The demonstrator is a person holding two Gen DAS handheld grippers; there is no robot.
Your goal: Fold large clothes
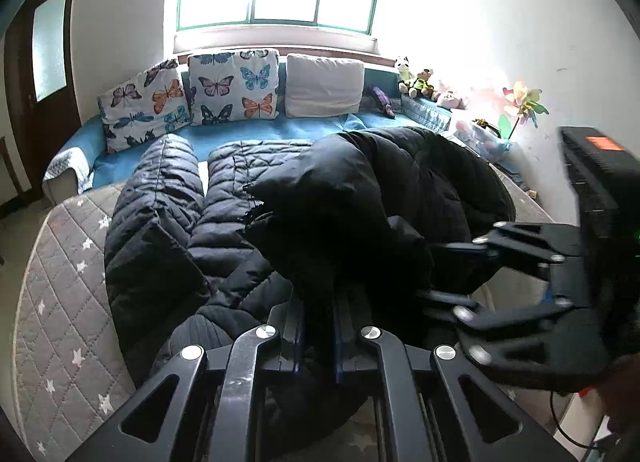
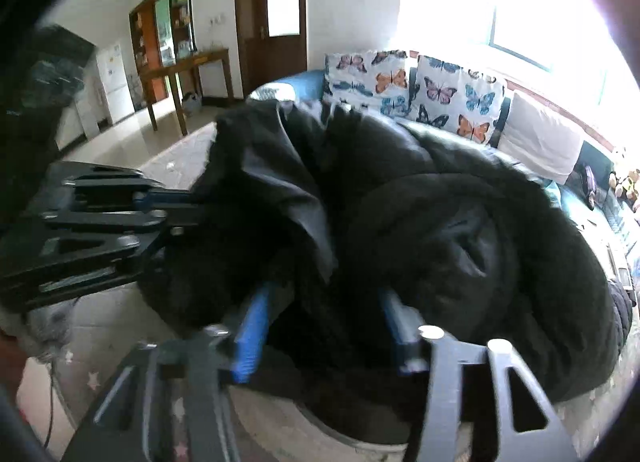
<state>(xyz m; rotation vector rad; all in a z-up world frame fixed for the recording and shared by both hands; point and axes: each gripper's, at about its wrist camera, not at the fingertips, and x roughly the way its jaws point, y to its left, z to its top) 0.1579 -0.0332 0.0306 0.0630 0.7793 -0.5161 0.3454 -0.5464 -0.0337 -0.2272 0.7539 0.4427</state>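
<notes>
Two grippers are engaged on one black puffer coat [image 1: 208,213], which is spread over a grey star-quilted surface [image 1: 60,282] in front of a blue sofa [image 1: 248,133]. Coat's long axis is seen running away from the left gripper [image 1: 318,326] toward the sofa, quilted panels laid out far-left, bulk heaped right. Left gripper is clamped tight on a raised peak of black fabric, lifted clear of the rest. Right gripper [image 2: 324,314] is set at the near edge of the heap, blue fingers [image 2: 252,326] sunk into the cloth with a fold between them; pressing contact cannot be confirmed through blur. Right gripper is placed just beside the left, at its right side. Next fold is judged to be carried forward along the long axis, toward the sofa end.
</notes>
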